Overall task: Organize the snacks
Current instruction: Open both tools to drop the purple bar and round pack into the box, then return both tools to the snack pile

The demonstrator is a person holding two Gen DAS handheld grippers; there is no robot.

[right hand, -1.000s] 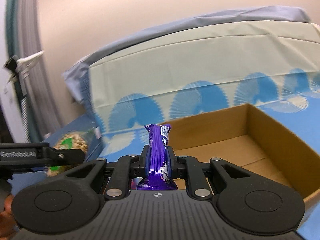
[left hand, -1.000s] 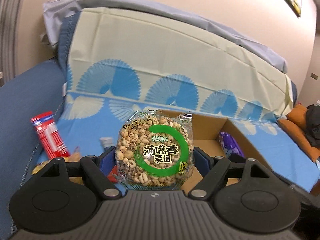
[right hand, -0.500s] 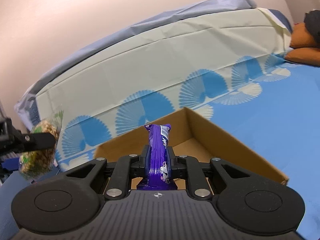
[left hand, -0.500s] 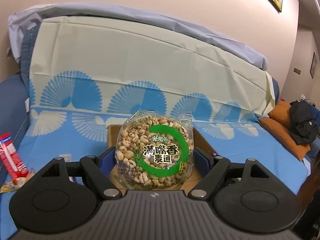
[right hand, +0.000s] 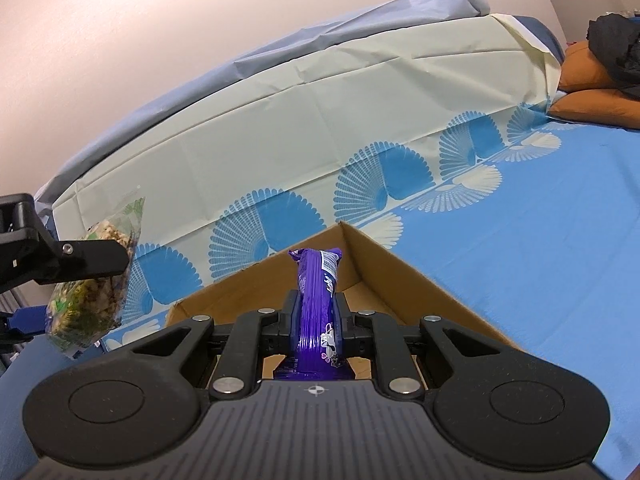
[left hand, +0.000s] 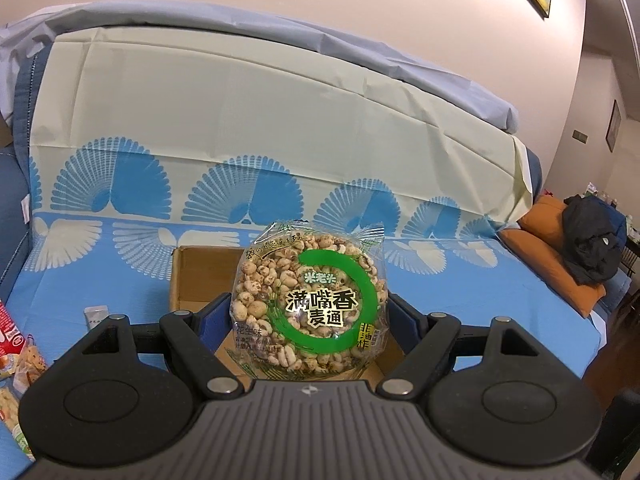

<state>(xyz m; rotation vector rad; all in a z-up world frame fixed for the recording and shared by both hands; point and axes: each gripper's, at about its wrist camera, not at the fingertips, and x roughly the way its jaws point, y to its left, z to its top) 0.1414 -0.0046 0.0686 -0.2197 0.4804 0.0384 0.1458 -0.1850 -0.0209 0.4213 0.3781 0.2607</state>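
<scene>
My left gripper (left hand: 310, 316) is shut on a clear round bag of puffed grain snack (left hand: 310, 300) with a green ring label, held upright over an open cardboard box (left hand: 200, 276). My right gripper (right hand: 316, 316) is shut on a purple wrapped bar (right hand: 318, 296), held upright above the same box (right hand: 400, 280). In the right wrist view the left gripper (right hand: 80, 262) and its snack bag (right hand: 92, 276) show at the left edge, beside the box. The box floor is mostly hidden.
The box stands on a sofa seat covered with a blue fan-patterned cloth (left hand: 460, 280). More snack packs (left hand: 16, 344) lie at the left edge. An orange cushion (left hand: 560, 256) with dark clothing (left hand: 592, 240) sits at the far right.
Both views have swung right. The left gripper moved with its bag from beside the box's left corner to over the box. The red packs slid to the left edge.
</scene>
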